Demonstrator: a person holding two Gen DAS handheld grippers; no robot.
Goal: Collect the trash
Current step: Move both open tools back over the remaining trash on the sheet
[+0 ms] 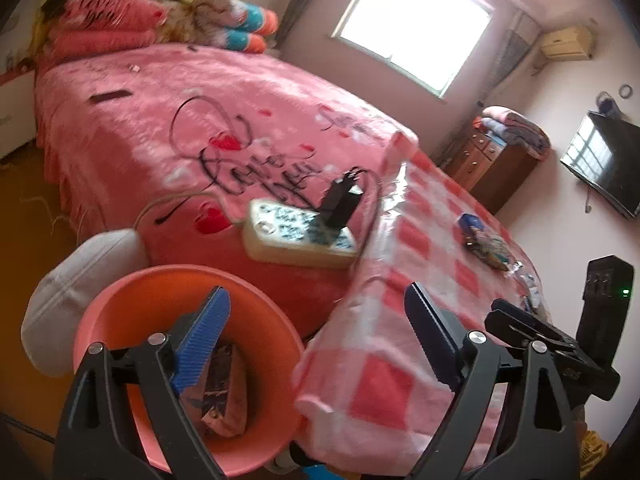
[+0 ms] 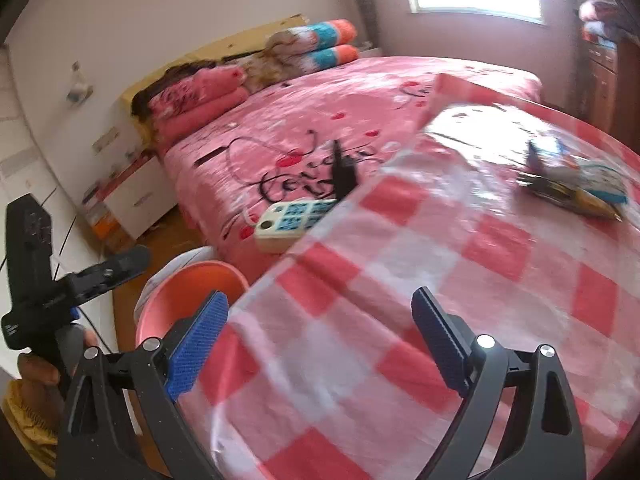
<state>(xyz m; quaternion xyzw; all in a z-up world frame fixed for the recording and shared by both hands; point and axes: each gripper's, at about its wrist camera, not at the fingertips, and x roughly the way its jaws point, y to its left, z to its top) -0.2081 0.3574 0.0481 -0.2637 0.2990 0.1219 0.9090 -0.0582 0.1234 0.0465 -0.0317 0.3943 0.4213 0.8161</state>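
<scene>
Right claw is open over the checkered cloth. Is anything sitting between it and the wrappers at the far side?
Nothing visible does. Between the right claw and the wrappers lies only bare checkered cloth under clear plastic. The power strip lies off to the left on the bed, out of that line.

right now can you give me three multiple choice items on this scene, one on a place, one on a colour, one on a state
1. Where does the crumpled wrapper lie?
A. in the basin
B. on the bed
C. on the floor

2. What colour is the basin?
A. green
B. orange-pink
C. white

3. How stands the right claw?
A. shut on a wrapper
B. open, nothing in it
C. shut, empty

Key: 1 A, the wrapper rests inside the basin's wall; 2 B, its rim and inside are orange-pink; 3 B, its jaws stand wide over the checked tablecloth with nothing between them.
</scene>
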